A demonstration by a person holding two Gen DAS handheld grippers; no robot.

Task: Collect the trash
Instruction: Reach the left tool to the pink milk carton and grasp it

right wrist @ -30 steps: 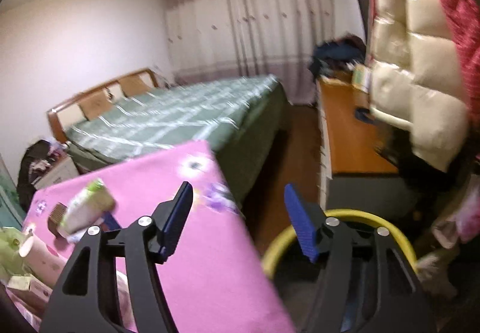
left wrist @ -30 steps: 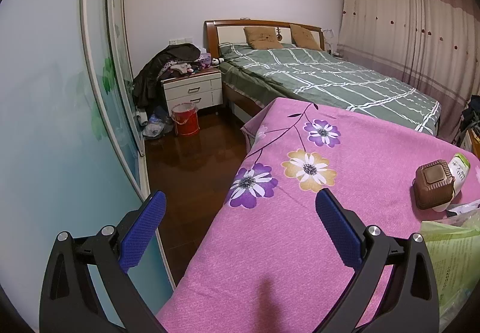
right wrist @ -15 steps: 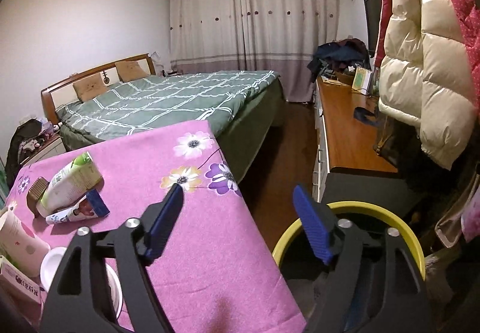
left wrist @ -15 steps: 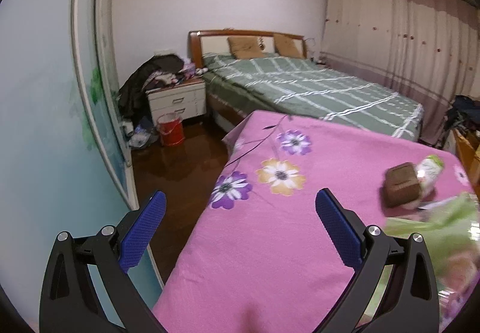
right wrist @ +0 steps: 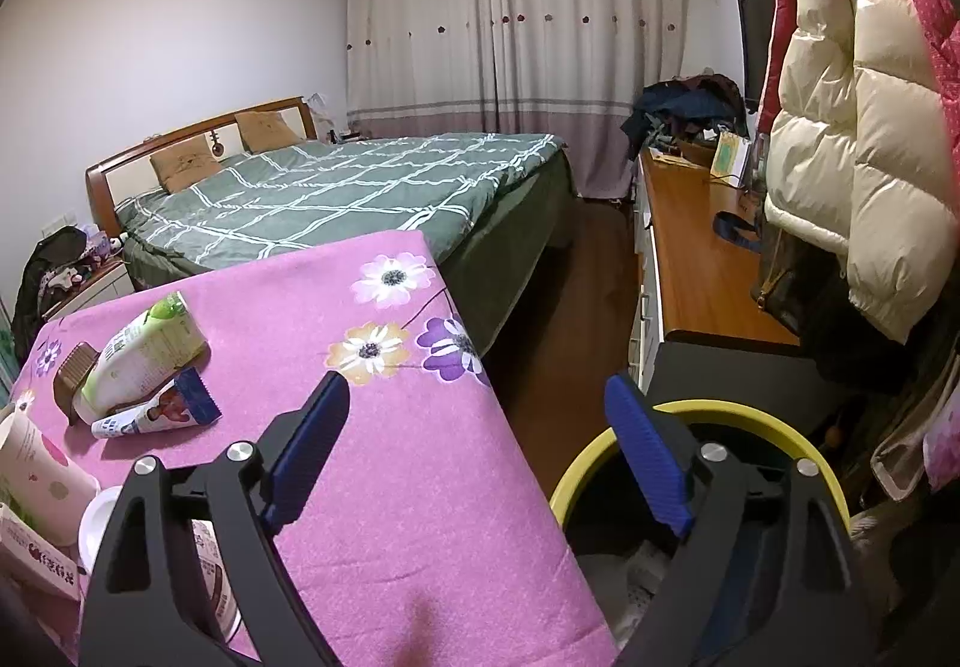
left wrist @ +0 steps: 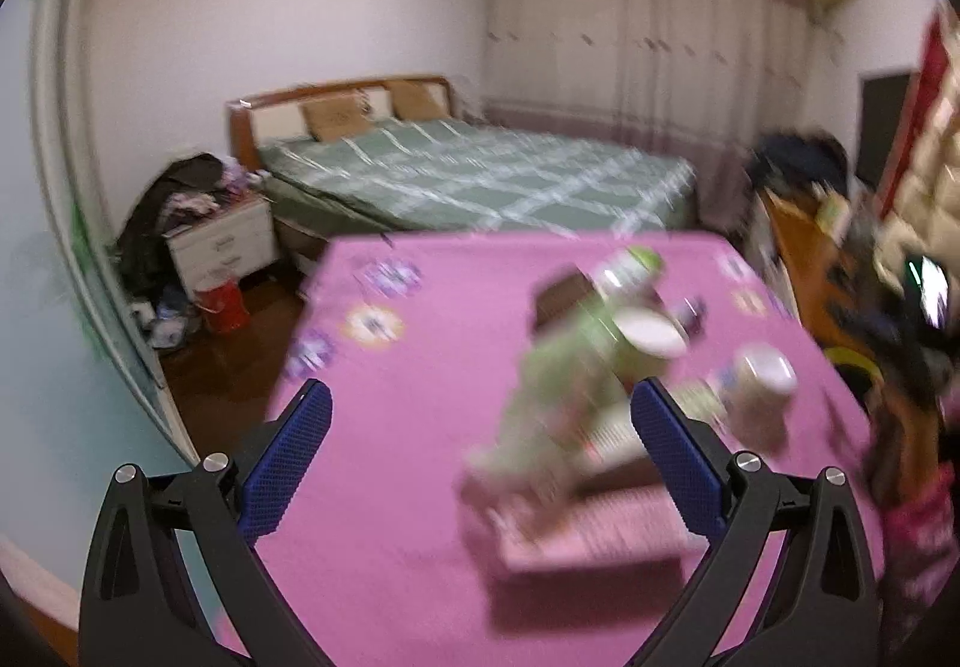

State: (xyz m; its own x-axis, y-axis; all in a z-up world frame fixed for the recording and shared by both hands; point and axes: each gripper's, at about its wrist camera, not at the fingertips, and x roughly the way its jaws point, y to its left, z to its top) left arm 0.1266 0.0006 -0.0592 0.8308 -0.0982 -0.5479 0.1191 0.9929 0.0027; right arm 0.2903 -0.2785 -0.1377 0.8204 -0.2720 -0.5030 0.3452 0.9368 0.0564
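Two empty grippers: the right gripper (right wrist: 474,445), jaws just opened wide, hangs over the bin (right wrist: 690,415) at lower right; the left gripper (left wrist: 480,457), spread, faces table litter (left wrist: 576,379) to collect.

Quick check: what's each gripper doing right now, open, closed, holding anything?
Left gripper: open, nothing held.
Right gripper: open and empty, jaws have just been opening, above the table edge and yellow-rimmed bin.

The right tool (right wrist: 477,448) has just been opening; its jaws stand wider than before, with nothing between them, over the counter's (right wrist: 420,517) right edge and the yellow-rimmed bin (right wrist: 774,427). The left tool (left wrist: 480,454) has swung from the counter's left edge toward the trash pile (left wrist: 600,361).
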